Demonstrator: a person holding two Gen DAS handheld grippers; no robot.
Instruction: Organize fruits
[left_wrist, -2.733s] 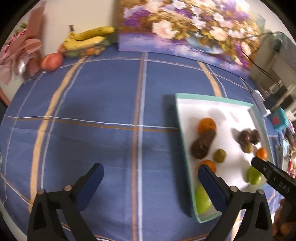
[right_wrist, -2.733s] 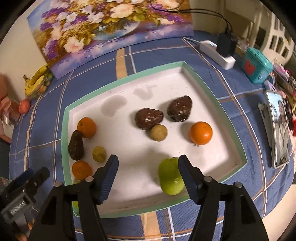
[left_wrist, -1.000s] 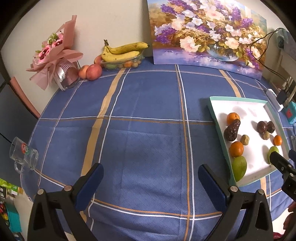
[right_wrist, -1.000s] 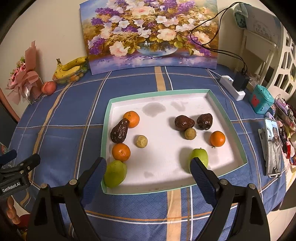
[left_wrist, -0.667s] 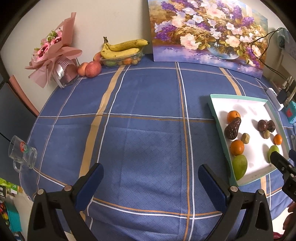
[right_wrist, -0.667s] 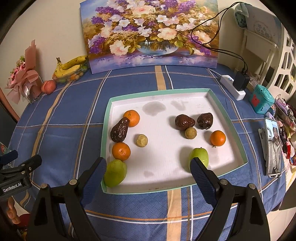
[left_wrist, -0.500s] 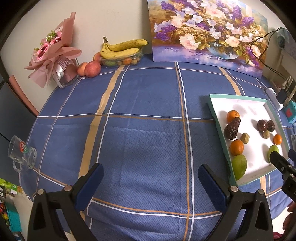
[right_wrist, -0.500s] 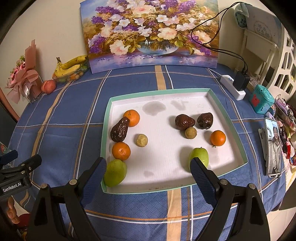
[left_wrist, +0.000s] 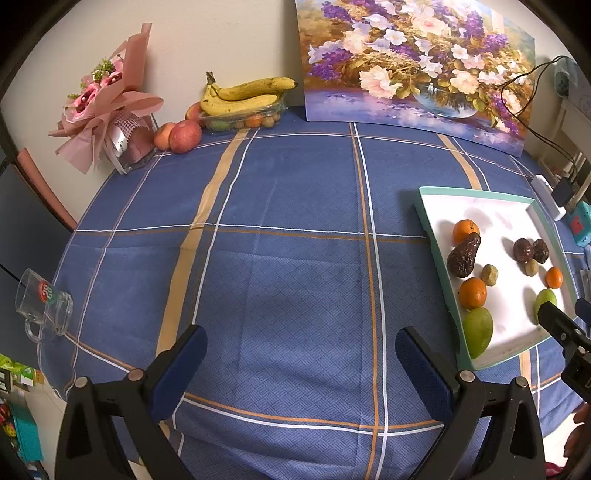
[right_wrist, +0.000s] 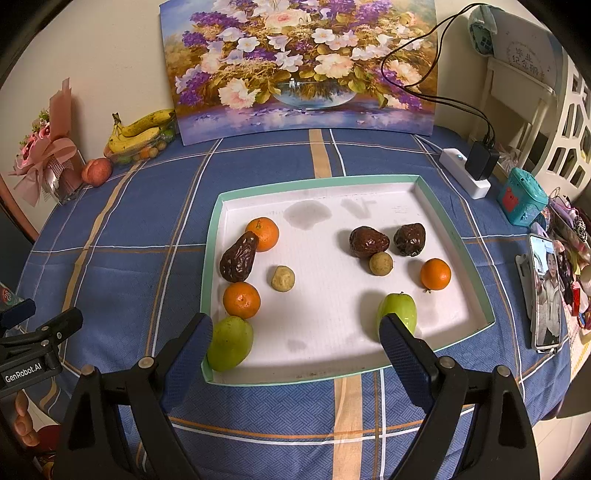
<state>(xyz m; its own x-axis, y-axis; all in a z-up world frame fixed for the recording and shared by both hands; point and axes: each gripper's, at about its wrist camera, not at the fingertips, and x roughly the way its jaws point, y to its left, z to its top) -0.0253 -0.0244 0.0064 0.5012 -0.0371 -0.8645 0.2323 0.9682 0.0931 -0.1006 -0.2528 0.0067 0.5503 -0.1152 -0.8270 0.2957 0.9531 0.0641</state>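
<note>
The blue checked tablecloth (left_wrist: 288, 229) has much free room at the left; under the left gripper (left_wrist: 301, 363) it is bare, and this gripper's jaws stand spread with nothing between them. The white shallow tray with a mint-green rim (right_wrist: 424, 186) lies near the table's front edge. The right gripper (right_wrist: 295, 349) hangs over the tray's near rim, jaws spread wide, holding nothing.

In the tray, at 9 o'clock: two oranges (right_wrist: 263, 233), a dark wrinkled pear-shaped fruit (right_wrist: 238, 257), a small beige round fruit (right_wrist: 283, 278) and a green fruit (right_wrist: 229, 343) at 7 o'clock. At 3 o'clock: two dark wrinkled fruits (right_wrist: 368, 242), one beige ball (right_wrist: 381, 263), one orange (right_wrist: 435, 274), one green fruit (right_wrist: 399, 308).
</note>
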